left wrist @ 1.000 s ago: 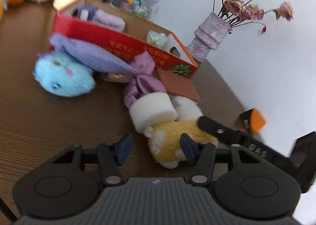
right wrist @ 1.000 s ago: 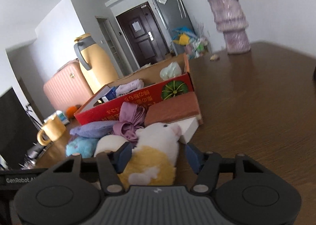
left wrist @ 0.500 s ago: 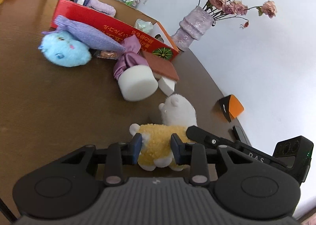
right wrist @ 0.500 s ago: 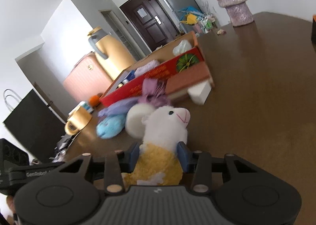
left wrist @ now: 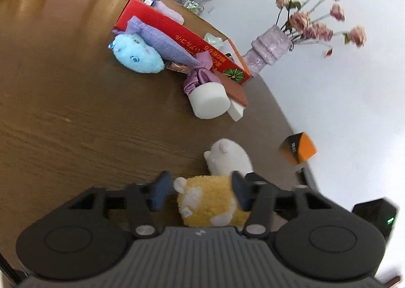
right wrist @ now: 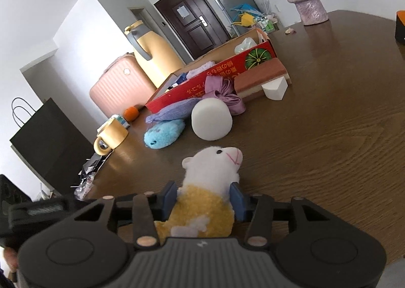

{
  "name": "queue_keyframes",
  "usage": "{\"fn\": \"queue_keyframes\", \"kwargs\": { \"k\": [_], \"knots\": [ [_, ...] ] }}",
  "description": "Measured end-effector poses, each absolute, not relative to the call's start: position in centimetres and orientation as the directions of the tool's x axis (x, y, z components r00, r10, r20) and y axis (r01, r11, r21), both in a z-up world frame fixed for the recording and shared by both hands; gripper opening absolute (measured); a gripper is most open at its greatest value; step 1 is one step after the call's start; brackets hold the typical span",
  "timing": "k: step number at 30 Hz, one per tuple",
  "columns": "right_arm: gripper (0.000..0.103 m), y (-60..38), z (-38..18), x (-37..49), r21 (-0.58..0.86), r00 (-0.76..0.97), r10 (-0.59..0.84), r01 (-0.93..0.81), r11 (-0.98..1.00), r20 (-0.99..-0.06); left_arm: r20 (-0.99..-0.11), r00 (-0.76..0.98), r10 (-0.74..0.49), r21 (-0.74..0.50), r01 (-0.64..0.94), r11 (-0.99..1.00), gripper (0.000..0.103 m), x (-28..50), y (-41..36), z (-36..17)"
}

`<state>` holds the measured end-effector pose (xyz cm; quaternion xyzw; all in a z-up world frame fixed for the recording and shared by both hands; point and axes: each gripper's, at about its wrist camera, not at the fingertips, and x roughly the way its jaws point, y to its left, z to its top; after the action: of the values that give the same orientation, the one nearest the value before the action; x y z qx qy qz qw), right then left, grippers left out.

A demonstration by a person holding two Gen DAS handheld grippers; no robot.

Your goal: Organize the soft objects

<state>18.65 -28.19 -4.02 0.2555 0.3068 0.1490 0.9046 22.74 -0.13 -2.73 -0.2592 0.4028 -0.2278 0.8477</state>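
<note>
A yellow and white plush hamster (right wrist: 202, 202) is held above the brown table (right wrist: 329, 136). My right gripper (right wrist: 202, 198) is shut on its yellow body. My left gripper (left wrist: 200, 193) stands open around the same toy (left wrist: 212, 202), its fingers apart from the body on the left side. Further off lie a blue plush (left wrist: 136, 55), a purple cloth (left wrist: 162, 43), a purple satin pouch (left wrist: 200, 75), a white foam cylinder (left wrist: 208, 100) and a brown sponge (left wrist: 234, 88), all against a red cardboard box (left wrist: 192, 40).
A purple vase with dried roses (left wrist: 268, 47) stands behind the box. An orange and black box (left wrist: 297, 147) sits near the table's right edge. A yellow mug (right wrist: 111, 136), an orange (right wrist: 131, 113) and a yellow thermos (right wrist: 154, 52) stand at the far side.
The hamster has been drawn back from the pile and lifted toward me. My left gripper's fingers have spread wider apart around it. The right gripper keeps its hold.
</note>
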Motion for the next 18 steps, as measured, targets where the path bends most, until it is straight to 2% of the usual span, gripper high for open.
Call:
{"fn": "queue_keyframes", "kwargs": {
  "k": [2, 5, 6, 7, 14, 18],
  "knots": [
    [0.053, -28.3, -4.2, 18.9, 0.551, 0.766, 0.422, -0.108, 0.828, -0.485, -0.538, 0.572, -0.619, -0.652, 0.184, 0.736, 0.062, 22.6, 0.2, -2.6],
    [0.052, -28.6, -4.6, 19.6, 0.572, 0.752, 0.446, -0.113, 0.812, -0.485, -0.538, 0.557, -0.633, -0.644, 0.212, 0.735, 0.060, 22.5, -0.3, -2.7],
    [0.050, -28.8, -4.7, 19.7, 0.580, 0.750, 0.456, -0.118, 0.806, -0.480, -0.549, 0.540, -0.638, -0.643, 0.214, 0.735, 0.056, 22.6, -0.6, -3.0],
    [0.050, -28.8, -4.8, 19.8, 0.587, 0.747, 0.464, -0.123, 0.800, -0.475, -0.559, 0.526, -0.640, -0.645, 0.208, 0.735, 0.047, 22.8, -0.9, -3.4],
    [0.040, -28.7, -4.2, 20.3, 0.565, 0.768, 0.445, -0.133, 0.815, -0.461, -0.563, 0.510, -0.650, -0.657, 0.200, 0.727, 0.045, 23.8, -1.4, -4.0],
    [0.040, -29.7, -1.6, 22.1, 0.563, 0.806, 0.436, -0.159, 0.811, -0.401, -0.513, 0.541, -0.667, -0.656, 0.254, 0.711, 0.044, 26.1, -2.2, -1.2]
  ]
}}
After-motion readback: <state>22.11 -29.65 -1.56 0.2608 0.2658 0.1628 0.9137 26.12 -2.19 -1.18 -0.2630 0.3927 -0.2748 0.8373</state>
